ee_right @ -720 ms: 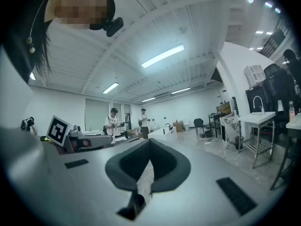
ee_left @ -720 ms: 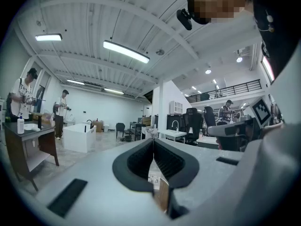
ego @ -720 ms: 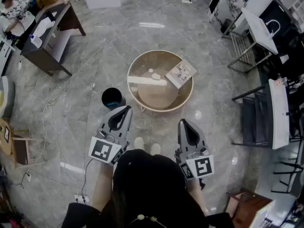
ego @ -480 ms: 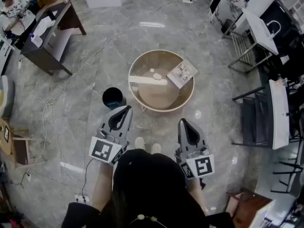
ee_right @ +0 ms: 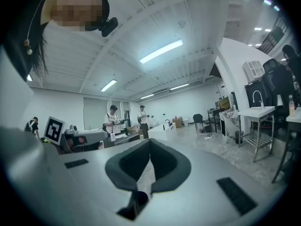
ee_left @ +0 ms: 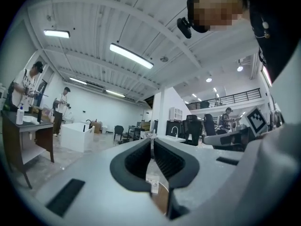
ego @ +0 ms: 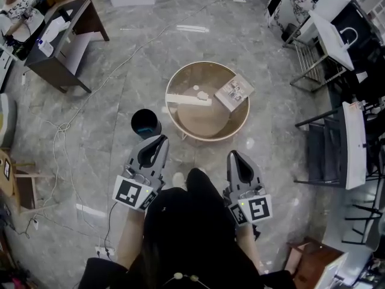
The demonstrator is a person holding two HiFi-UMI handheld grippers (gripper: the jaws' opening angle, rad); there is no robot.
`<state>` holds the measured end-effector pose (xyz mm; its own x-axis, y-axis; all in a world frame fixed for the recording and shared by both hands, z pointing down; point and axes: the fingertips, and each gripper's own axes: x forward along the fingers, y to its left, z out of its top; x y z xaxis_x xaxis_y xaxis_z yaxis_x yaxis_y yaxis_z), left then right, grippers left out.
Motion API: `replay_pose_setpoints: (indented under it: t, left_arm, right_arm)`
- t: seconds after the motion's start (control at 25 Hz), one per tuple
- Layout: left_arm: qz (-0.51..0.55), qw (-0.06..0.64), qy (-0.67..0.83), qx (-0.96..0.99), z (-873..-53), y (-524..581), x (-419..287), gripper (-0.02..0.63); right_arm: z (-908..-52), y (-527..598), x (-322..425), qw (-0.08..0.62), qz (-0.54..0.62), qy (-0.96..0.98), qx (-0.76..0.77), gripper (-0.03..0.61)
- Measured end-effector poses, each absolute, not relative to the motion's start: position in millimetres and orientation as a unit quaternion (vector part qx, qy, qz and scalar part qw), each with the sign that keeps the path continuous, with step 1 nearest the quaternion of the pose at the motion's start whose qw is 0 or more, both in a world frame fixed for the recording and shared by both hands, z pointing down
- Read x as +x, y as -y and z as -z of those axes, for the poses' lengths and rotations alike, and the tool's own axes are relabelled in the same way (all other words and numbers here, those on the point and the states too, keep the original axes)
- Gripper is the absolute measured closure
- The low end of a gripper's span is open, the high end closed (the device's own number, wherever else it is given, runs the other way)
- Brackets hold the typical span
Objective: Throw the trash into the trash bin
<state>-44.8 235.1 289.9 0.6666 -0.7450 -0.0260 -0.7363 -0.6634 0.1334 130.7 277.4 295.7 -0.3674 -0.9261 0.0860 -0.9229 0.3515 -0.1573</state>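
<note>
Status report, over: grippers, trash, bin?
Left gripper and right gripper shut, empty. White scraps on round table; trash bin on floor, left of it. Nothing seen blocking.

the head view looks steeply down from above the person onto the floor [ego: 108, 101], with the left claw [ego: 157, 141] and right claw [ego: 233, 155] near and the round worktop [ego: 207, 138] just ahead. the left gripper view and right gripper view sit close behind their own jaws, facing level into the room. each catches the other's marker cube at its edge: the right claw's marker cube [ee_left: 257, 120], the left claw's marker cube [ee_right: 54, 129]. the dark desk [ego: 39, 64] also shows in the left gripper view.
</note>
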Motion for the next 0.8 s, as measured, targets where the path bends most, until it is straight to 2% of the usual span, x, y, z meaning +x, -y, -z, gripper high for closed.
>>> replay_pose_setpoints:
  t: [0.2, 0.36, 0.52, 0.8]
  left_arm:
    - [0.014, 0.084, 0.408, 0.909, -316, -216, -54, 0.604]
    - [0.029, 0.153, 0.418, 0.895, -347, -182, -59, 0.604]
    - [-0.023, 0.230, 0.408, 0.884, -405, -141, -53, 0.604]
    - [-0.096, 0.312, 0.414, 0.849, -510, -70, -32, 0.604]
  right_arm:
    - [-323, -251, 123, -0.031, 0.102, -0.829, -0.549, 0.566]
    - [-356, -218, 121, -0.052, 0.130, -0.836, -0.531, 0.503]
    - [-406, -176, 117, -0.090, 0.172, -0.842, -0.504, 0.505]
    - [-509, -105, 116, -0.178, 0.231, -0.840, -0.457, 0.488]
